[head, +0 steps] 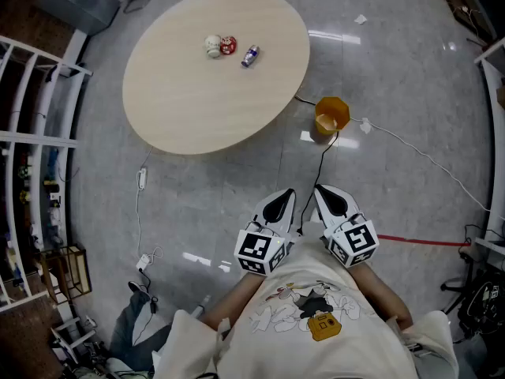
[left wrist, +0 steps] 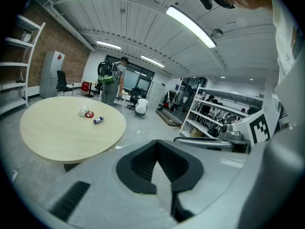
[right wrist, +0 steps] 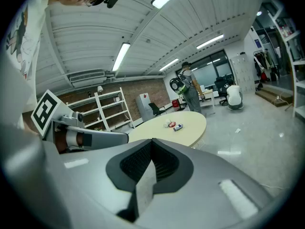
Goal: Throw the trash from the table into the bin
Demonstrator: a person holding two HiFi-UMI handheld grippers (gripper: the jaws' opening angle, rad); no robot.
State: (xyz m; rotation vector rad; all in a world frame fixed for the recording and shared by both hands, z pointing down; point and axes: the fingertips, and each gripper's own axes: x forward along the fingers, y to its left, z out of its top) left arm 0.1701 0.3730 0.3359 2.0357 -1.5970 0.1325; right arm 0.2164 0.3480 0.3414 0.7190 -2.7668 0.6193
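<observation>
On the round wooden table [head: 197, 109] lie three bits of trash in a row: a crumpled white ball [head: 213, 46], a red piece [head: 228, 45] and a small blue-and-white can [head: 250, 56]. The orange bin [head: 331, 115] stands on the floor by the table's near right edge. My left gripper [head: 282, 200] and right gripper [head: 326, 195] are held side by side close to my body, well short of the table, both shut and empty. The left gripper view shows the trash [left wrist: 90, 115] far off beyond the shut jaws [left wrist: 159, 159]. The right gripper view shows it [right wrist: 172, 125] too.
Cables [head: 410, 148] run over the grey floor past the bin. A white rack [head: 31, 133] stands at the left, and red tape [head: 418, 242] marks the floor at the right. A person with a backpack [left wrist: 110, 82] stands beyond the table; shelves [left wrist: 214, 113] line the room.
</observation>
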